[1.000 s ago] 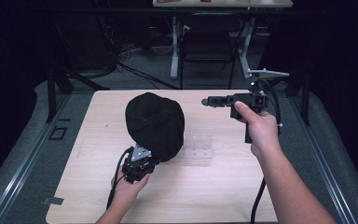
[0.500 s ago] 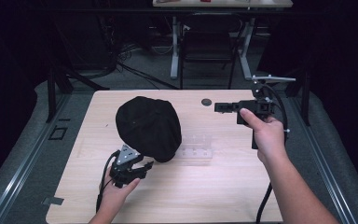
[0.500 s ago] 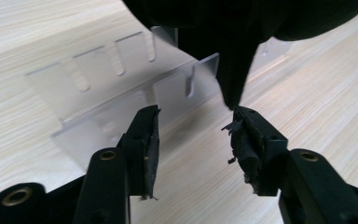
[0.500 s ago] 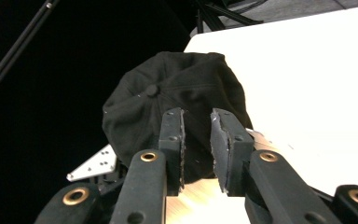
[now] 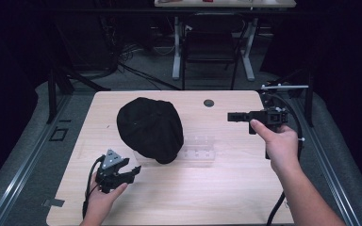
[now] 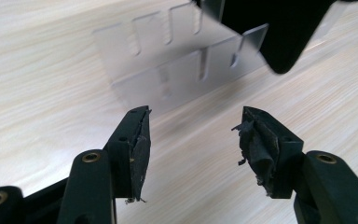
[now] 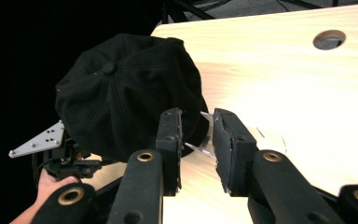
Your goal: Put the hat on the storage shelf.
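Observation:
A black cap lies crown up on the wooden table, its lower edge resting against a clear slotted plastic stand. My left gripper sits low at the cap's near left side, apart from it. Its jaws have just been opening and stand open with nothing between them; ahead lie the stand and the cap's edge. My right gripper hovers to the right of the cap and points left at it. Its jaws have just been opening a little, with a narrow empty gap.
A round cable hole sits near the table's far edge. Beyond the table stand white desk legs and cables on the floor. Dark rails run along both sides of the table. Cables trail from both grippers toward the near edge.
The left gripper has opened, let go of the cap's near edge and drawn back to the left. The right gripper has moved right and nearer, away from the cap. The cap has shifted slightly left.

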